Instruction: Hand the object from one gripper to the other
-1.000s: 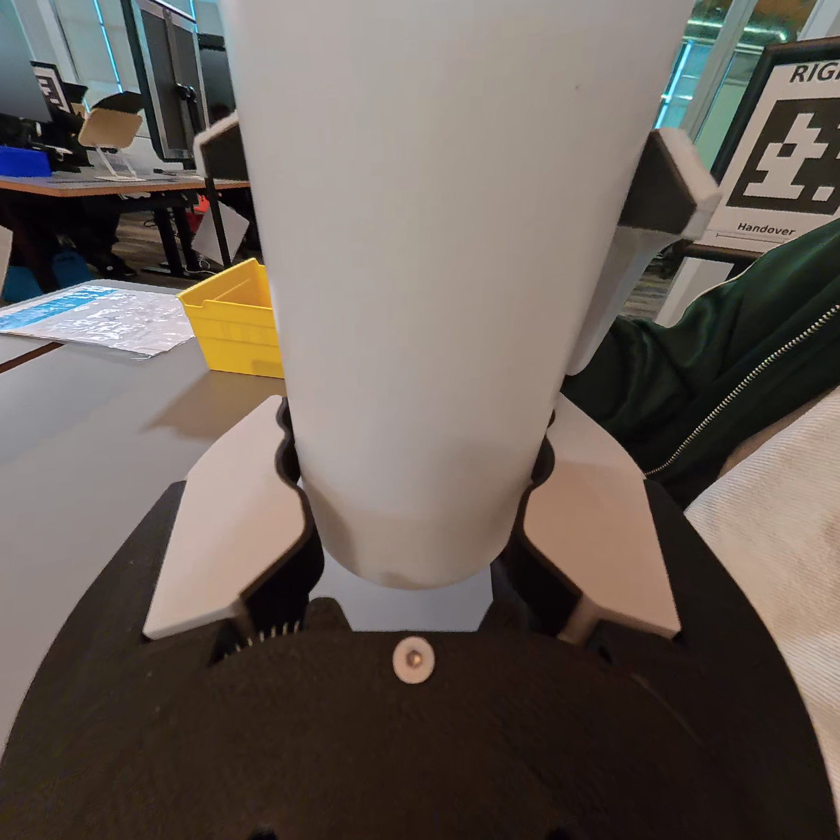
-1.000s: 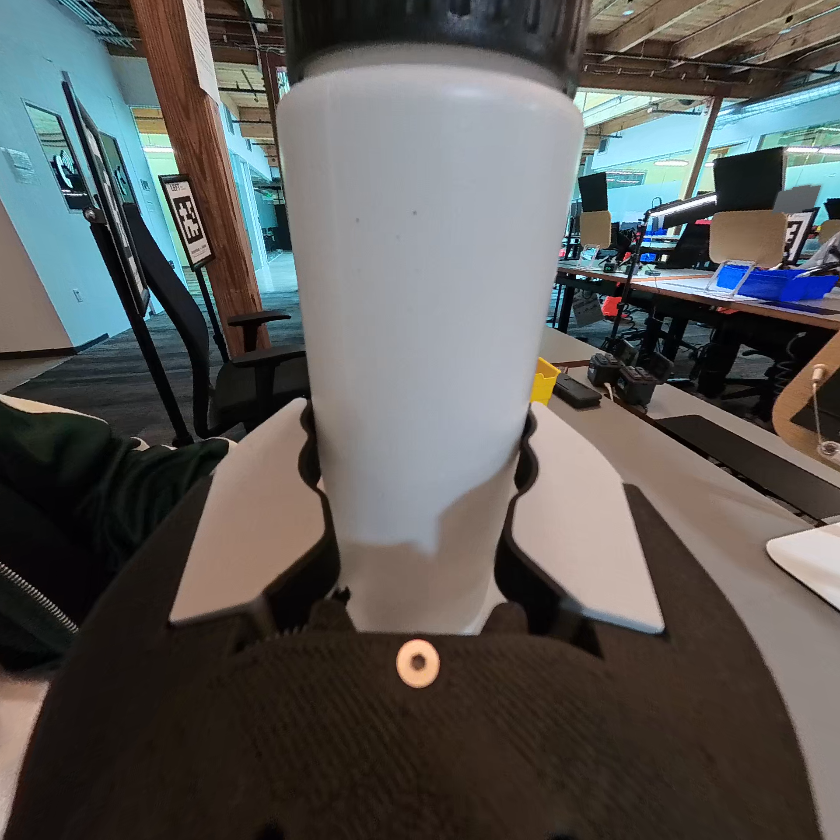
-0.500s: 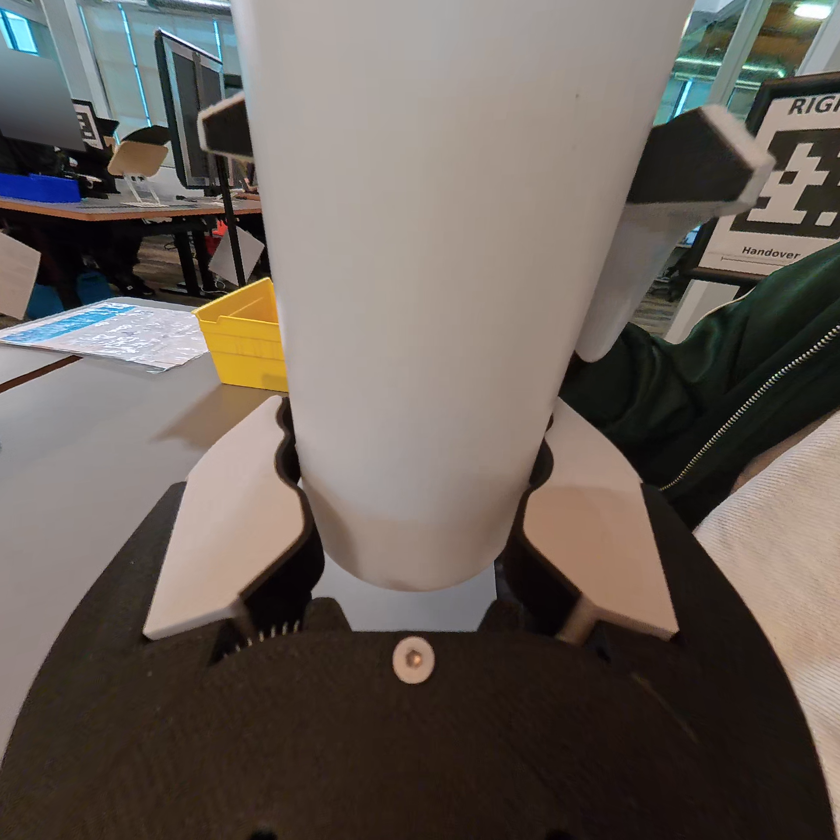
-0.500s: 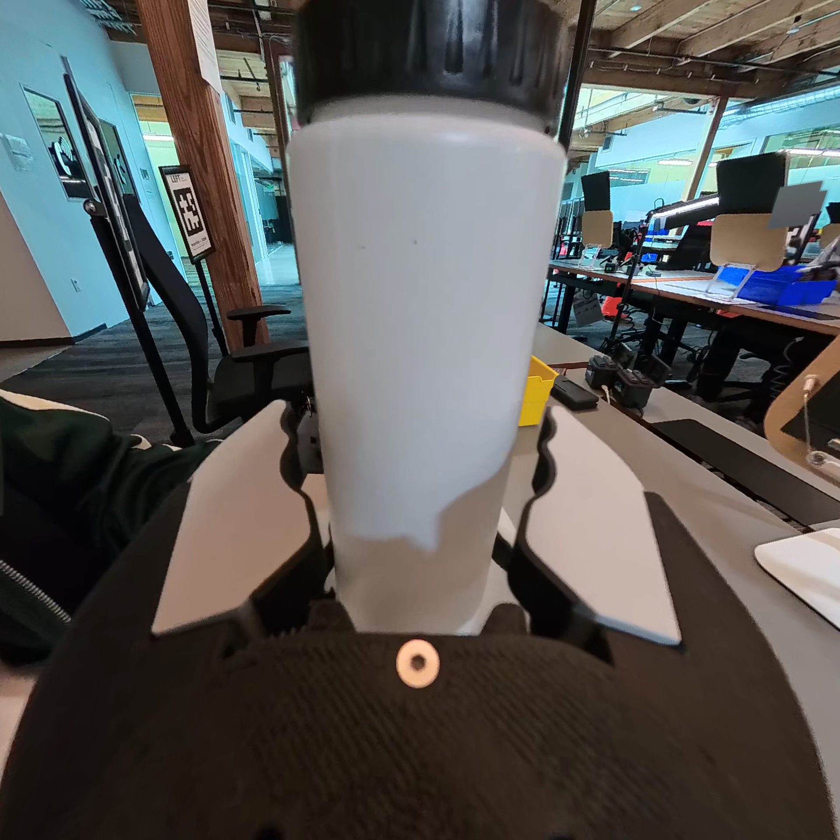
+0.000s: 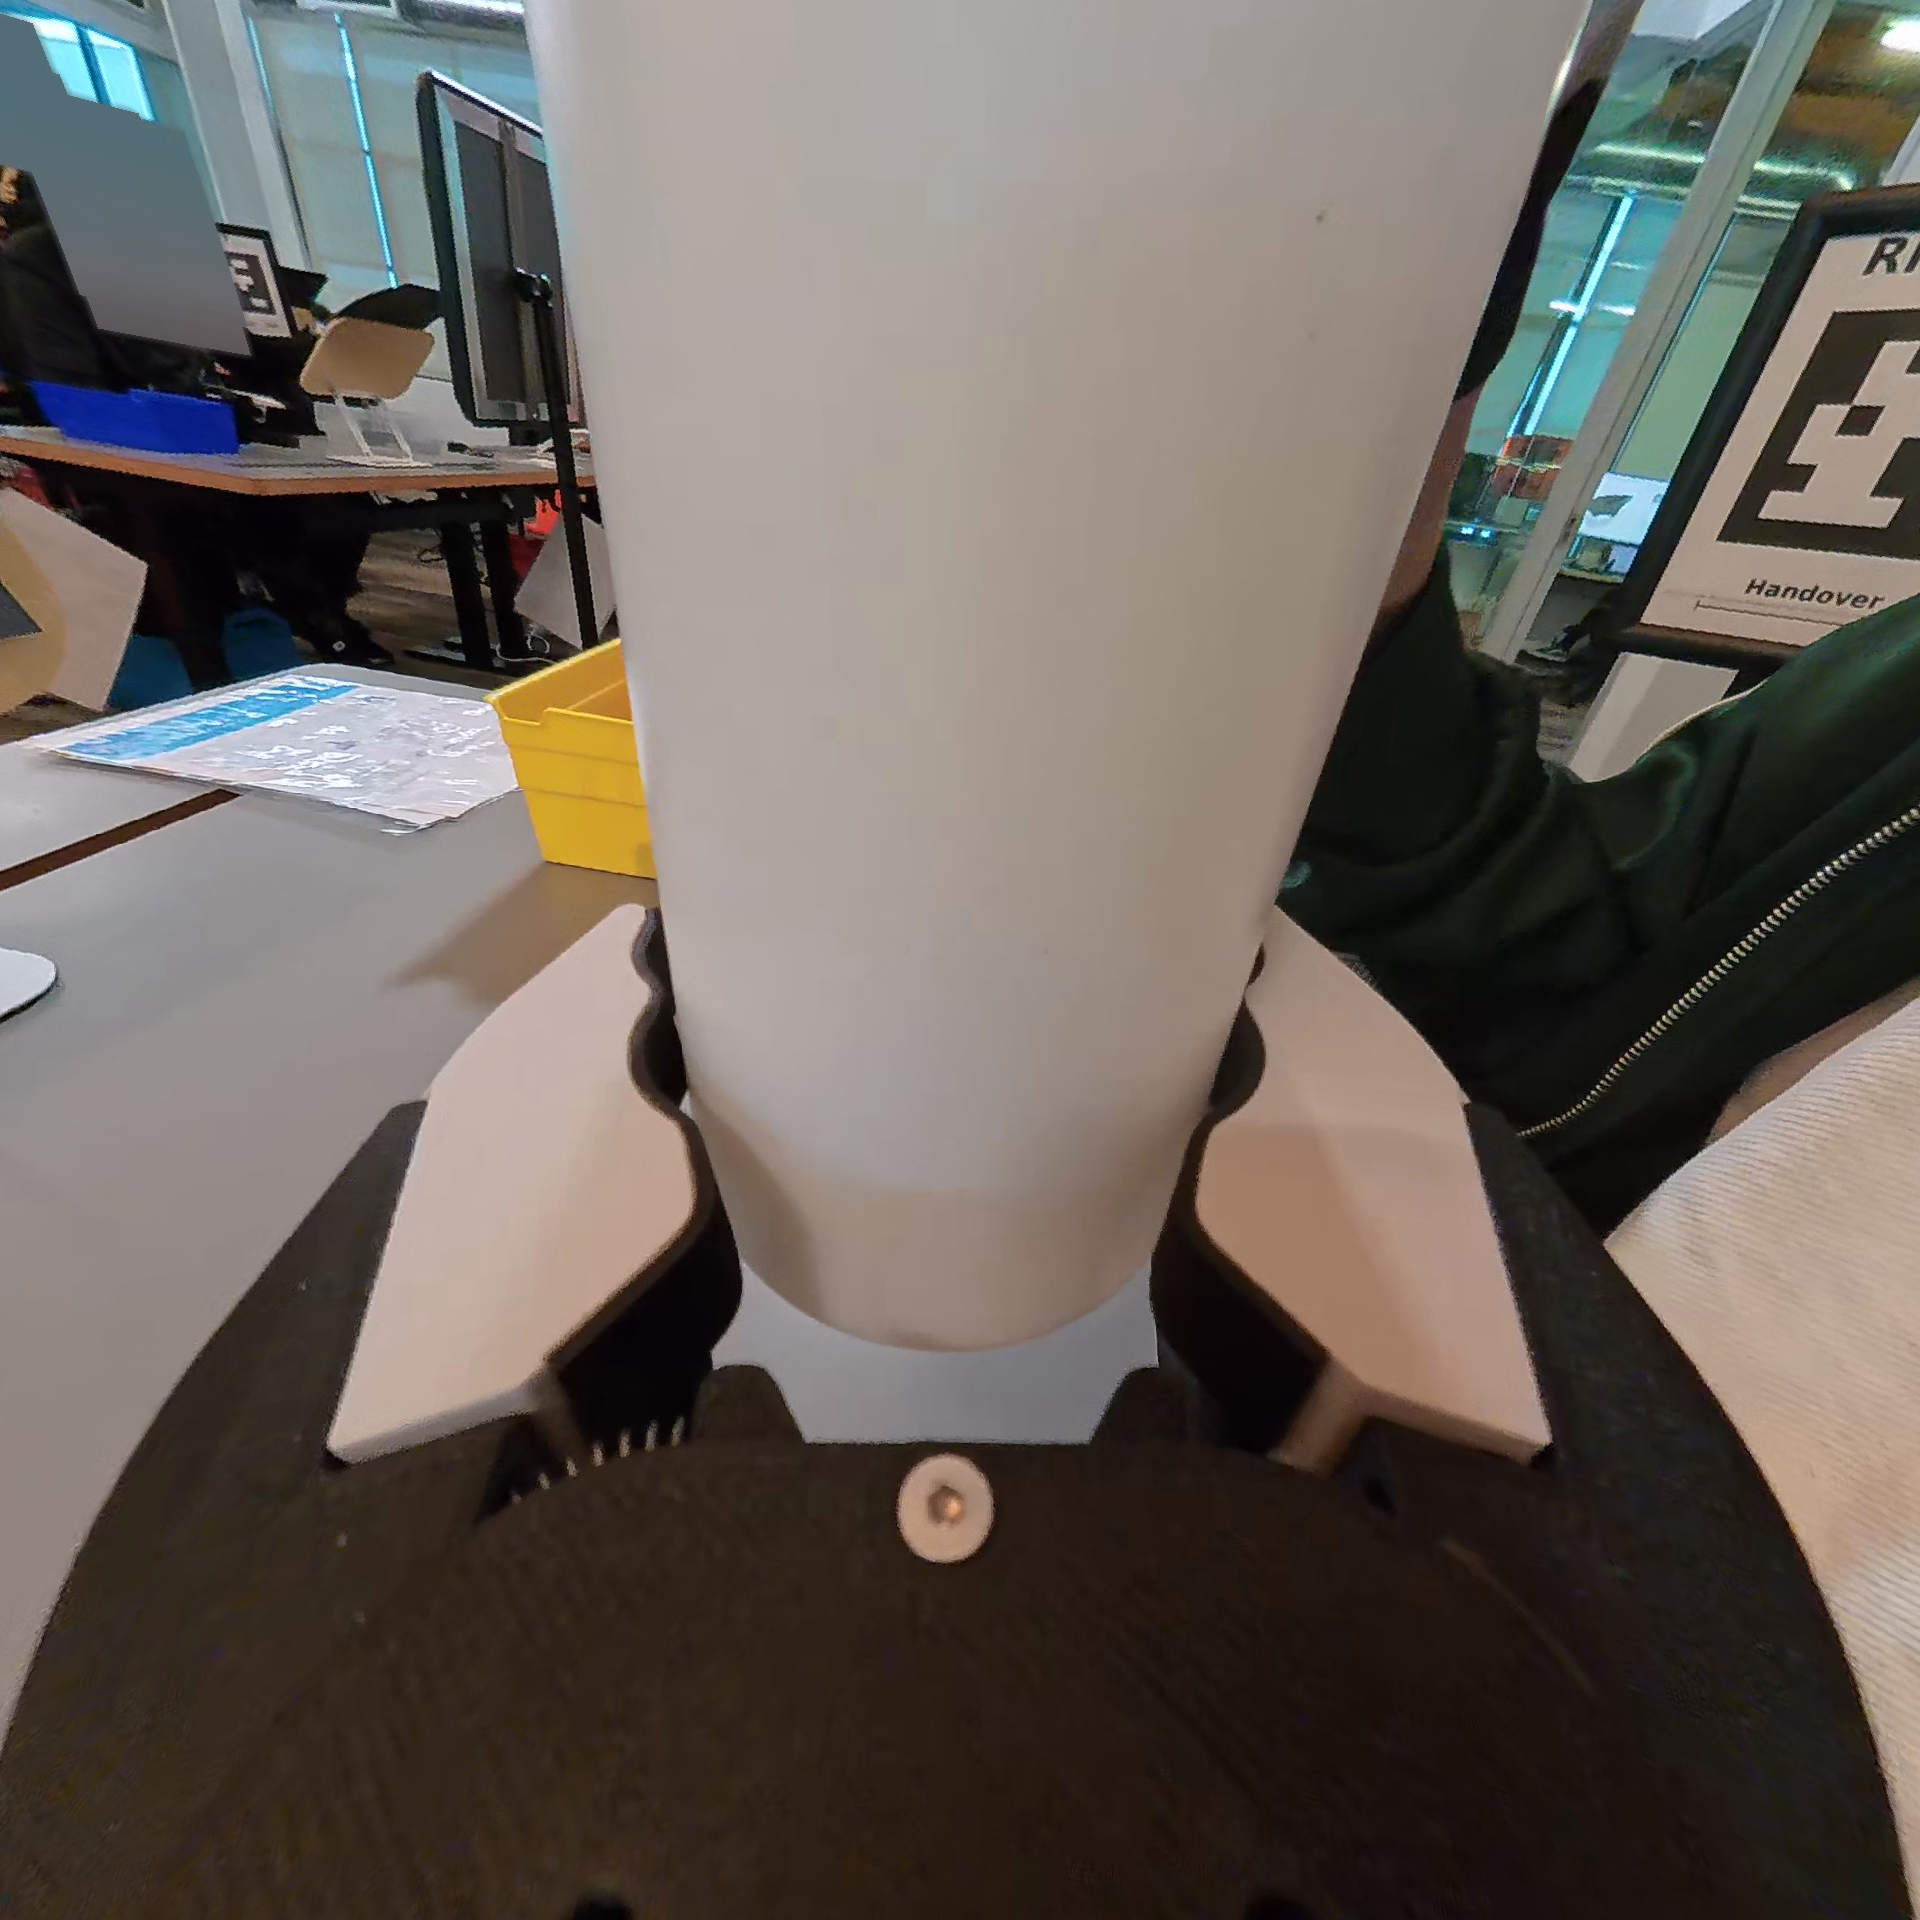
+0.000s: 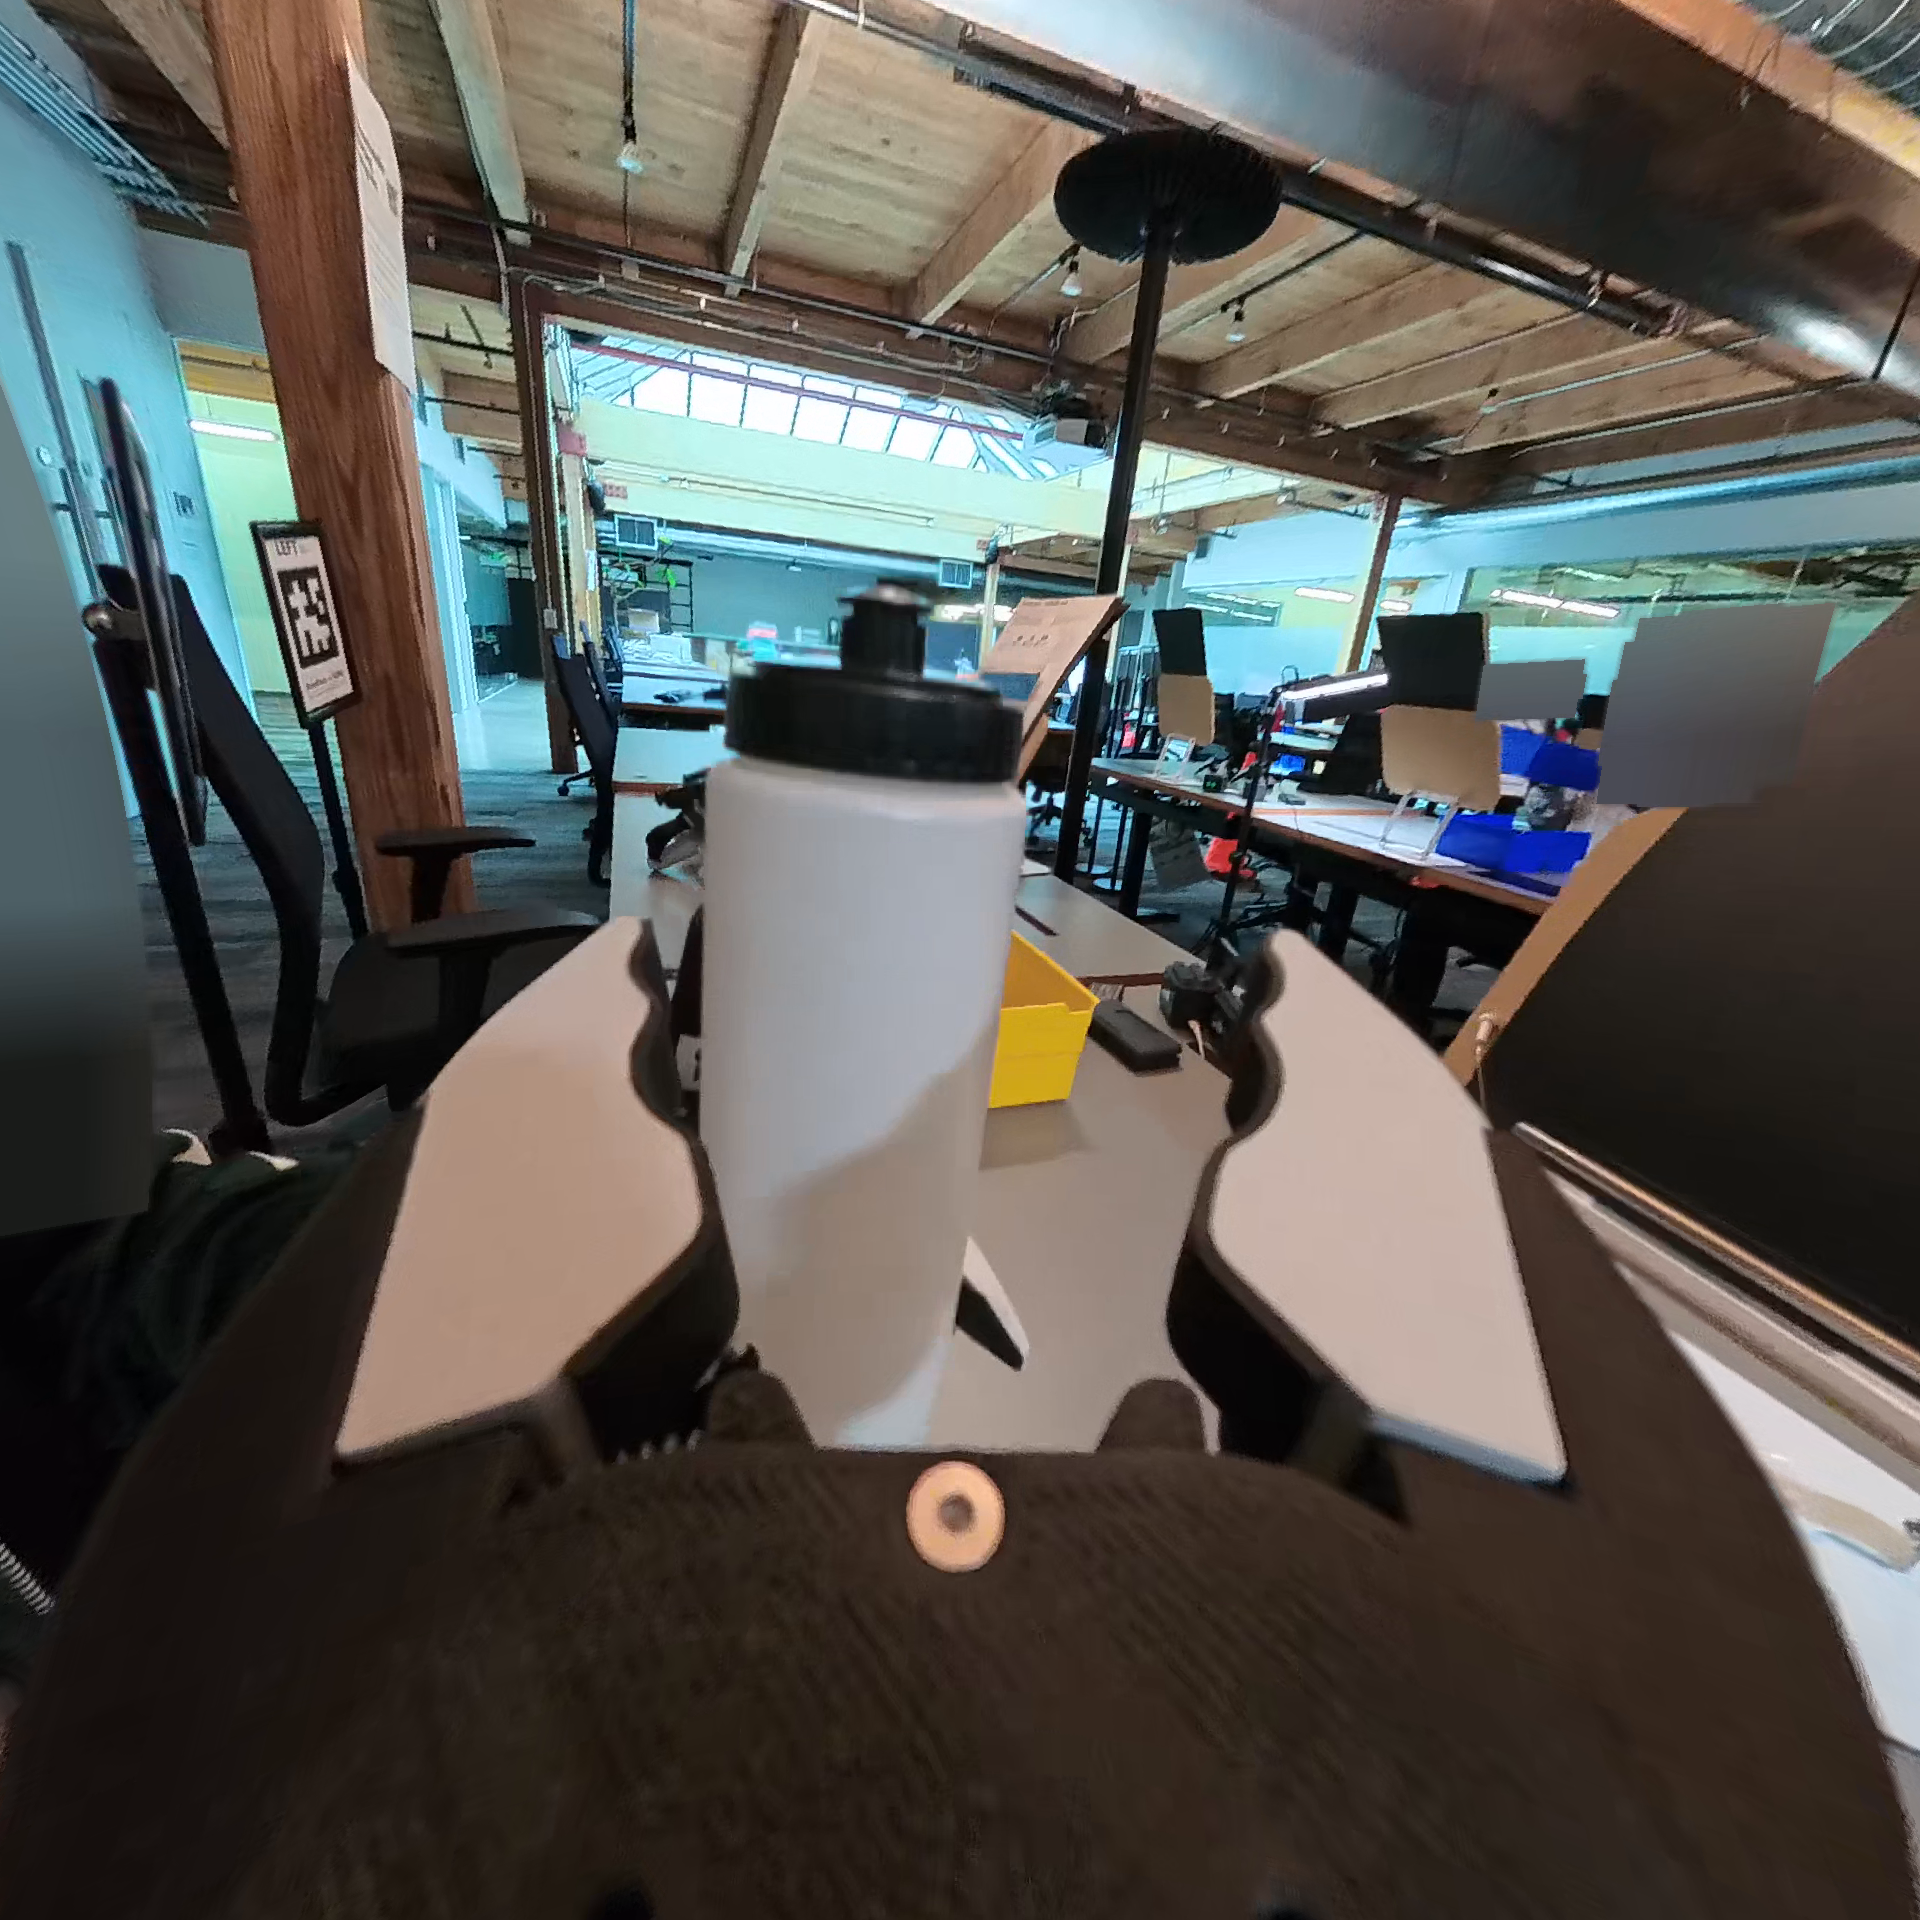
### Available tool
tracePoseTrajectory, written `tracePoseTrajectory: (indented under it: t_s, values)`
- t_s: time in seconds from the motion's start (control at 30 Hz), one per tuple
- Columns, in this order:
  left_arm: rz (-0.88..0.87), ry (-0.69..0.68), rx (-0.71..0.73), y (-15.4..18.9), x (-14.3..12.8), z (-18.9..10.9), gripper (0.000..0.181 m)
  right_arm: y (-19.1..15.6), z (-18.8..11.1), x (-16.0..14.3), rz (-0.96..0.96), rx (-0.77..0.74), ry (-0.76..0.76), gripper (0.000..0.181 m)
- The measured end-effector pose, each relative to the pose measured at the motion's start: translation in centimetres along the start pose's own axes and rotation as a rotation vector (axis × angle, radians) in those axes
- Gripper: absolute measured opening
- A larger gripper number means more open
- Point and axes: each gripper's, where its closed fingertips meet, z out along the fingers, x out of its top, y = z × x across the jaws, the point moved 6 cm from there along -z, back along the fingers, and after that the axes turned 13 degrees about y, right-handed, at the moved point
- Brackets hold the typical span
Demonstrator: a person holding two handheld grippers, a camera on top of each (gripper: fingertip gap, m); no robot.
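Bottle: I see the white bottle (image 5: 966,644) standing tall, black cap (image 6: 873,717) up, over the grey table (image 5: 208,1039).
Left tongs: my left gripper (image 5: 951,1101) squeezes the bottle's low end tight.
Right tongs: my right gripper (image 6: 951,1101) is spread wide and touches nothing.
What matters: the bottle sits just past the right fingers (image 6: 540,1174), a bit to their left.
My guess: the pass looks done; the right side can pull away.
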Motion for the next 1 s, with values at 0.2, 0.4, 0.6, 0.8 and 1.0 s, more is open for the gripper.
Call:
tracePoseTrajectory:
  t_s: [0.2, 0.4, 0.6, 0.8, 1.0]
  values:
    - [0.001, -0.018, -0.002, 0.2, -1.1, 0.5, 0.101, -0.8, 0.0, 1.4, 0.003, 0.011, 0.026, 0.104]
    - [-0.012, -0.022, -0.028, 0.9, -2.2, 1.3, 0.101, -1.7, 0.6, 0.8, 0.085, 0.039, 0.007, 0.104]
    - [-0.002, -0.055, -0.051, 1.7, -3.5, 2.2, 0.101, -1.9, 1.0, -0.1, 0.12, 0.047, -0.033, 0.103]
    - [0.008, -0.072, -0.063, 2.2, -4.1, 2.6, 0.101, -2.0, 0.9, -0.6, 0.134, 0.066, -0.07, 0.083]
    - [0.013, -0.067, -0.064, 2.2, -4.2, 2.6, 0.102, -2.1, 0.8, -0.6, 0.124, 0.069, -0.085, 0.081]
